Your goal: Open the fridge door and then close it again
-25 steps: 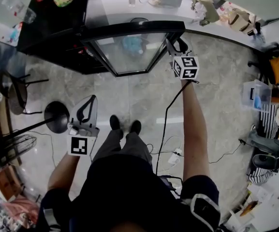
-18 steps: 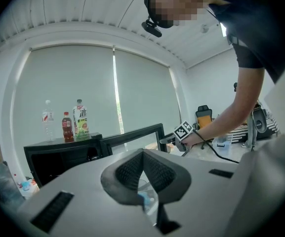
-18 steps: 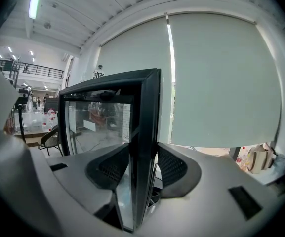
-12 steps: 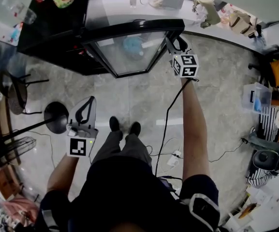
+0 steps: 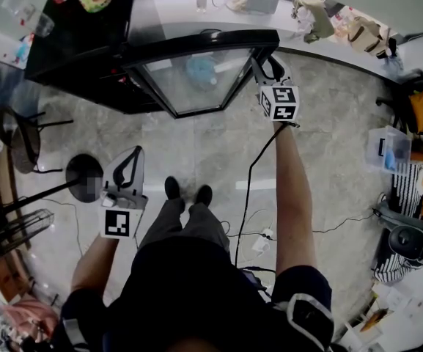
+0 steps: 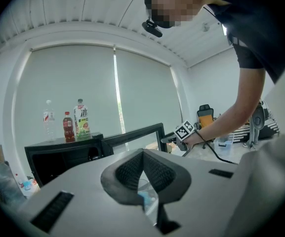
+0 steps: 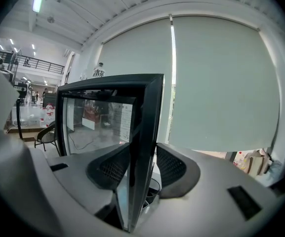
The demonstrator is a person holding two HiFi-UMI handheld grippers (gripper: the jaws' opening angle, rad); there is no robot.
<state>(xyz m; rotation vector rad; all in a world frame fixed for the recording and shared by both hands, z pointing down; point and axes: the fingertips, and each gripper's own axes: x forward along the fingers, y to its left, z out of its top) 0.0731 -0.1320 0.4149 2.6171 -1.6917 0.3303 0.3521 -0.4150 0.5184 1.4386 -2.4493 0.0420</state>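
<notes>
At the free edge of the open fridge door point(image 5: 196, 83), which stands swung out from the black fridge point(image 5: 79, 39), the right gripper point(image 5: 265, 64) clamps the dark frame. Its fingers point(image 7: 113, 168) sit one on each face of the frame, pressed against it. The left gripper point(image 5: 127, 169) hangs well apart from the door, low at the person's left side, its jaws closed together with nothing between them.

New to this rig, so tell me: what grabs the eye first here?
The black-framed glass fridge door stands open at top centre of the head view, with the right gripper clamped on its free edge. The left gripper hangs shut and empty, low on the left.
</notes>
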